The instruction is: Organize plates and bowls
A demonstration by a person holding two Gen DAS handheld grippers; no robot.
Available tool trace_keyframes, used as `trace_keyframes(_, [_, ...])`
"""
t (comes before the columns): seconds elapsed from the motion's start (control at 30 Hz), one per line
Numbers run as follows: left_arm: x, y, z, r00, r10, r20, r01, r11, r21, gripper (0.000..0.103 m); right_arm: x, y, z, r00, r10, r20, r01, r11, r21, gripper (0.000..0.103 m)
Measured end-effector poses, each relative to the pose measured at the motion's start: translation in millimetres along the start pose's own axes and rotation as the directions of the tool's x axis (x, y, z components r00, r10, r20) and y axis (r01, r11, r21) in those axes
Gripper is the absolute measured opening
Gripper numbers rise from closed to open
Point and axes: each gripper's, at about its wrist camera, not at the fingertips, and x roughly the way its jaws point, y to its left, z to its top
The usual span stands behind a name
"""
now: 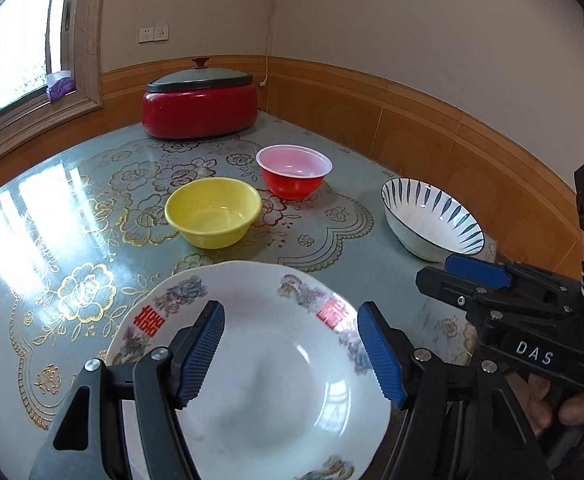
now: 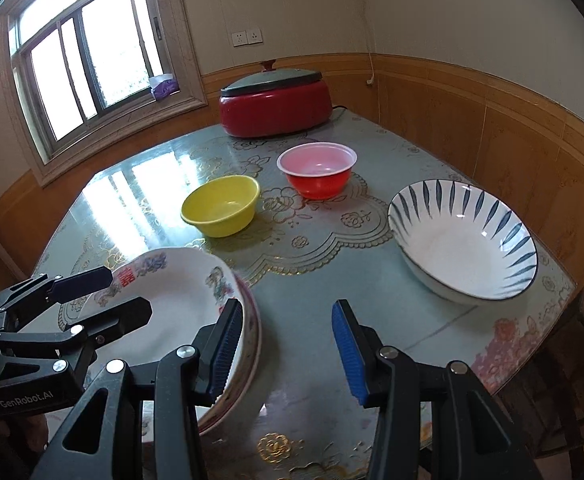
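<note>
A white plate with red characters and flowers (image 1: 276,364) sits at the table's near edge, on top of another plate (image 2: 252,344). My left gripper (image 1: 292,352) is open above the plate, holding nothing. My right gripper (image 2: 286,350) is open just right of the plates, empty; it also shows in the left wrist view (image 1: 452,276). A yellow bowl (image 1: 213,212), a red bowl with a white rim (image 1: 294,171) and a white bowl with blue leaf strokes (image 1: 432,218) stand further back.
A red electric pot with a grey lid (image 1: 200,106) stands at the table's far edge near the wall. The table (image 1: 72,240) has a glossy flowered cover. A window (image 2: 88,64) is at the back left.
</note>
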Motion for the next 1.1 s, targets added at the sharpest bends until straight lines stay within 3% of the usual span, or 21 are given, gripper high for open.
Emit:
trace_keyframes(0.13, [19.6,-25.1,16.0,1.0,0.01,0.001,-0.01,1.0,0.0,0.071,-0.6,-49.9,23.0,1.0,0.02,0.011,-0.02,0.999,0.037,0.047])
trace_keyframes(0.37, [68.0,-69.3,42.7,0.999,-0.016,-0.048,0.015,1.0,-0.025,0.071,-10.3,-156.1,63.9,0.997,-0.047,0.058,0.039,0.99,0.134,0.047])
trace_keyframes(0.47, [86.4,-85.0,47.6,0.997,-0.029,-0.065,0.026,0.998,-0.052,0.071,-2.5,-199.9,78.7,0.995,-0.095,0.027,0.09,0.984,0.157,0.049])
trace_keyframes(0.63, [114.6,-102.8,57.0,0.996,-0.049,-0.079,0.04,0.993,-0.108,0.071,25.4,-260.4,95.6,0.997,-0.061,-0.047,0.07,0.971,0.226,0.05])
trace_keyframes(0.8, [138.1,-114.3,64.5,0.992,-0.08,-0.097,0.065,0.987,-0.147,0.069,58.3,-284.6,95.1,0.991,0.065,-0.117,-0.033,0.966,0.256,0.05])
trace_keyframes(0.87, [146.8,-117.3,65.9,0.991,-0.075,-0.109,0.058,0.987,-0.153,0.065,71.6,-287.5,92.6,0.982,0.115,-0.147,-0.076,0.964,0.253,0.05])
trace_keyframes(0.97, [160.8,-123.0,66.8,0.989,-0.065,-0.136,0.045,0.988,-0.148,0.048,88.2,-285.8,87.0,0.969,0.165,-0.183,-0.119,0.963,0.241,0.05])
trace_keyframes(1.1, [182.4,-127.4,64.8,0.98,-0.087,-0.182,0.054,0.983,-0.177,0.041,104.1,-278.5,76.3,0.954,0.197,-0.225,-0.147,0.964,0.222,0.027])
